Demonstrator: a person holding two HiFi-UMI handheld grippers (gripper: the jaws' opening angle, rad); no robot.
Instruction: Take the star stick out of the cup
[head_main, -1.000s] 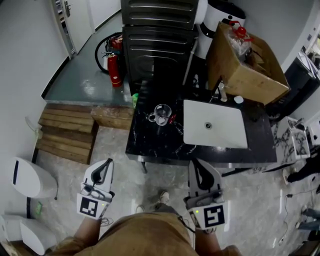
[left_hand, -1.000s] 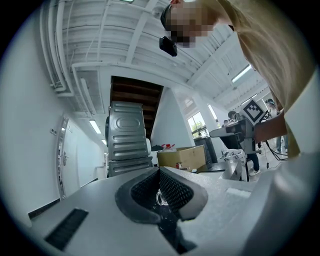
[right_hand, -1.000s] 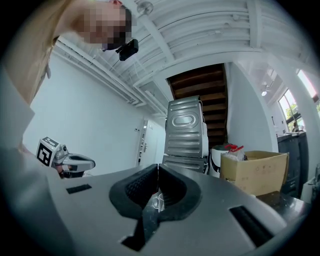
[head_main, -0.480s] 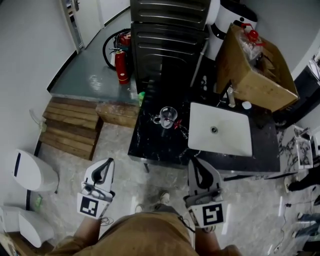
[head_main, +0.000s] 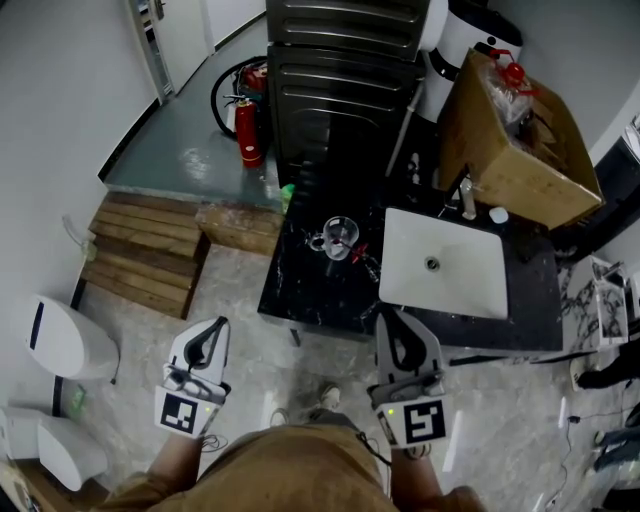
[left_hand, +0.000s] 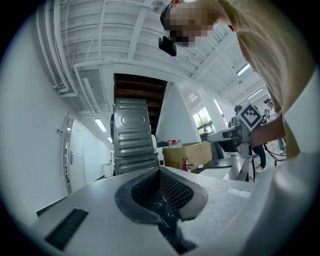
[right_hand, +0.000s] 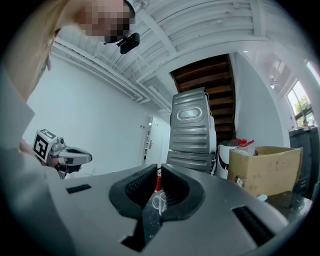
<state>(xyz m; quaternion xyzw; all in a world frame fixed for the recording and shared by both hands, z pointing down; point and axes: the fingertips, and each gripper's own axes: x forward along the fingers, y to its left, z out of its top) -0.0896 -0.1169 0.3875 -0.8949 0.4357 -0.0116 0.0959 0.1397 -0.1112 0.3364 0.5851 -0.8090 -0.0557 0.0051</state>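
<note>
A clear glass cup (head_main: 340, 237) stands on the black marble counter (head_main: 300, 290), left of the sink. A small red stick (head_main: 358, 252) shows at the cup's right side; its star shape is too small to tell. My left gripper (head_main: 216, 324) and right gripper (head_main: 392, 318) are held over the floor in front of the counter, well short of the cup. Both point level toward it. The left gripper (left_hand: 160, 171) has its jaws together with nothing between them. The right gripper (right_hand: 159, 168) is shut and empty, and the distant cup (right_hand: 158, 200) shows beyond its jaws.
A white sink basin (head_main: 440, 275) is set in the counter's right half, with a tap (head_main: 468, 200) behind it. A tilted cardboard box (head_main: 515, 130), a tall grey metal appliance (head_main: 345, 70), a fire extinguisher (head_main: 248, 130), wooden pallets (head_main: 140, 255) and white bins (head_main: 65, 340) stand around.
In the head view the counter and cup have come nearer to the grippers. The right gripper has edged toward the counter; the left one has kept its place. Both stay shut.
</note>
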